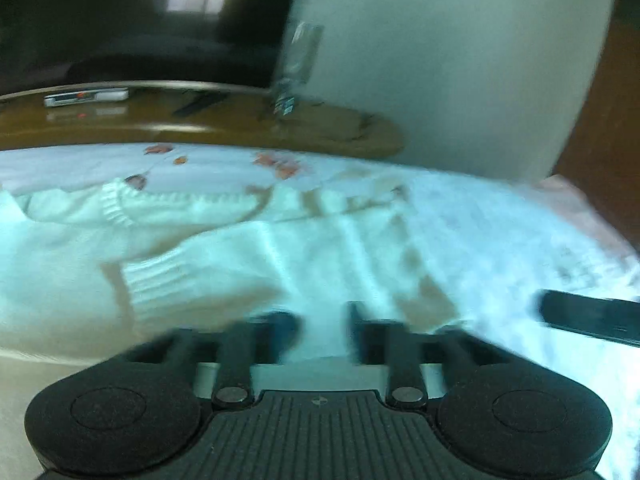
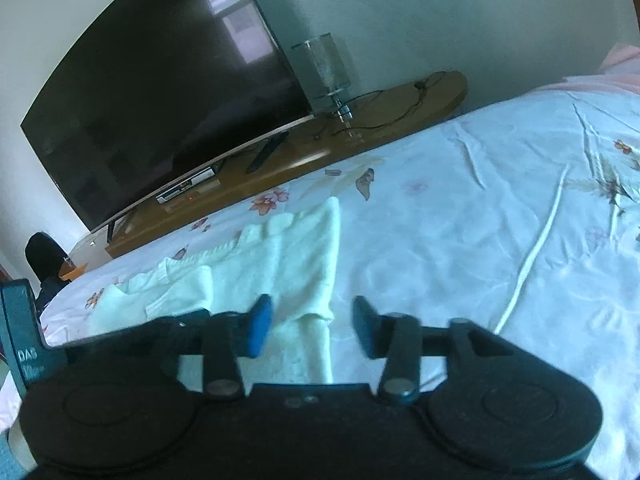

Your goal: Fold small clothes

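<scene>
Right wrist view: one pale knit sweater lies on one floral bedsheet. Right gripper is well open, empty, straddling the near hem. Left gripper is open narrowly over the knit; view blurred, grip unclear. Advice: pinch the hem edges evenly, lift low. Beyond: one TV, one lamp.

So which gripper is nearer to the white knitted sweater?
Left. The left gripper is right over the white knitted sweater, jaws apart with fabric between them. The right gripper sits at its edge, jaws open.
</scene>
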`<action>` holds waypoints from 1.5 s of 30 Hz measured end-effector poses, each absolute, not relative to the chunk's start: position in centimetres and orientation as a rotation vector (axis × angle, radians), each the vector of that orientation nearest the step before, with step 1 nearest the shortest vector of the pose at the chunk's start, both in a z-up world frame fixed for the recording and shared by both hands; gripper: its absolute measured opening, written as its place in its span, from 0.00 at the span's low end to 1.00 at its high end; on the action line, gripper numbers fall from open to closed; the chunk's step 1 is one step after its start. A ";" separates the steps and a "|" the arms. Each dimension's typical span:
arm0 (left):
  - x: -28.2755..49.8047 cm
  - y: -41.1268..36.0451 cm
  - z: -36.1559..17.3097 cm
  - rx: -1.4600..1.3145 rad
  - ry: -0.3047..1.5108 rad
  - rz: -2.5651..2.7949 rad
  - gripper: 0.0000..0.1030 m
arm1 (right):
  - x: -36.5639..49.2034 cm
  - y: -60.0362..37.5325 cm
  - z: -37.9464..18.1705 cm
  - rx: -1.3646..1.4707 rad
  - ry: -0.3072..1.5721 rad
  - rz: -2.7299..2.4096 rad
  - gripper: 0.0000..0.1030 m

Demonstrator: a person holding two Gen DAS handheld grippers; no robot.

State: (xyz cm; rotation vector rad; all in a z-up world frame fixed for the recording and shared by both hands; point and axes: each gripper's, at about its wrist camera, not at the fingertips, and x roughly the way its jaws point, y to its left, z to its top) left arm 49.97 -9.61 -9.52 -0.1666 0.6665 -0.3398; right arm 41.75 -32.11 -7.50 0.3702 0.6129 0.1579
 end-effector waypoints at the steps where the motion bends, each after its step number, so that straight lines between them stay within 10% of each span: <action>1: 49.2 -8.9 -9.1 -0.174 0.649 -0.348 0.44 | 42.0 -31.8 -7.4 0.369 0.611 0.175 0.46; 14: 45.1 9.5 -10.3 -0.183 0.687 0.008 0.44 | 46.2 -15.1 -9.0 -0.260 0.587 0.468 0.43; 27: 46.4 11.6 -12.1 -0.268 0.698 0.003 0.44 | 46.6 -11.2 -10.8 -0.544 0.575 0.466 0.24; 29: 46.6 11.7 -12.0 -0.274 0.698 0.006 0.44 | 47.1 -11.4 -10.8 -0.514 0.588 0.460 0.04; 45: 46.9 11.4 -11.7 -0.205 0.718 0.012 0.27 | 47.5 -27.1 -11.4 0.354 0.632 0.138 0.04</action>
